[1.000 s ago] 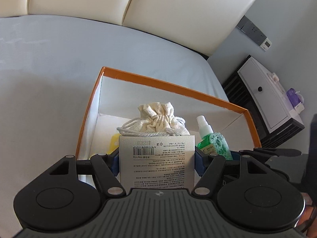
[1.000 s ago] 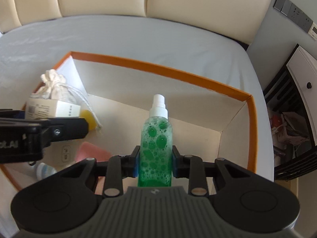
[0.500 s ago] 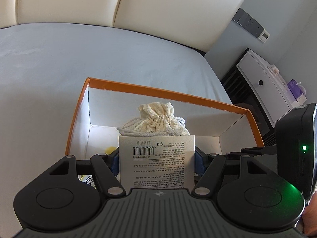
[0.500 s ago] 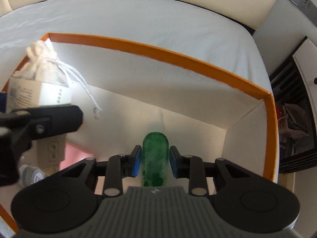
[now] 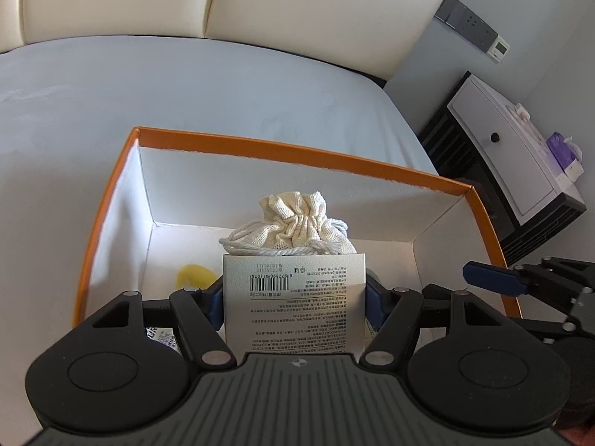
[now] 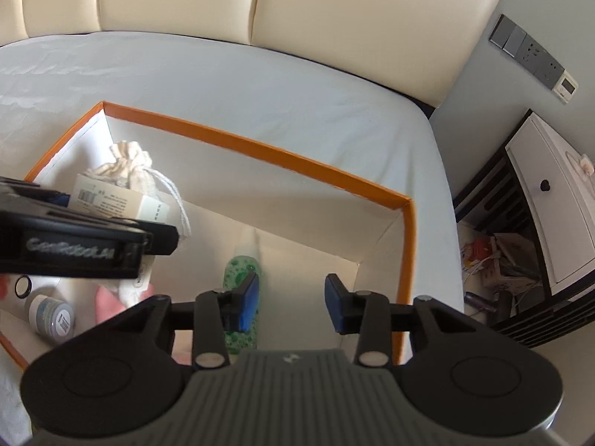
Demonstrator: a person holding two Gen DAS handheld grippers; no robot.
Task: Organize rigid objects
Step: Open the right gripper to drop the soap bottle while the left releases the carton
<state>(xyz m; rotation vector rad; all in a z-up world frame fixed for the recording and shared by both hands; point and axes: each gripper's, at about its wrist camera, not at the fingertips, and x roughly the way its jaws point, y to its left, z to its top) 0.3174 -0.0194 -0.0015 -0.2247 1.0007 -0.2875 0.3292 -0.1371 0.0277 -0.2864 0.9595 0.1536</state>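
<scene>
An orange-rimmed white box (image 5: 297, 152) sits on the bed; it also shows in the right wrist view (image 6: 260, 152). My left gripper (image 5: 295, 293) is shut on a white printed carton (image 5: 293, 304), held over the box with a cream drawstring pouch (image 5: 293, 226) resting on it; the carton (image 6: 115, 200) and pouch (image 6: 130, 167) also show in the right wrist view. My right gripper (image 6: 291, 299) is open and empty above the box. The green spray bottle (image 6: 240, 278) lies on the box floor under its left finger.
In the box lie a small grey jar (image 6: 52, 316), a pink item (image 6: 106, 297), a black ring (image 6: 23, 281) and something yellow (image 5: 195, 273). The bed sheet (image 5: 111, 104) surrounds the box. A cream headboard (image 6: 260, 3) is behind, a white nightstand (image 5: 517, 171) at right.
My right gripper opened and let go of the green bottle, which now lies in the box, then drew back. My left gripper keeps hold of the carton and shifted slightly.
</scene>
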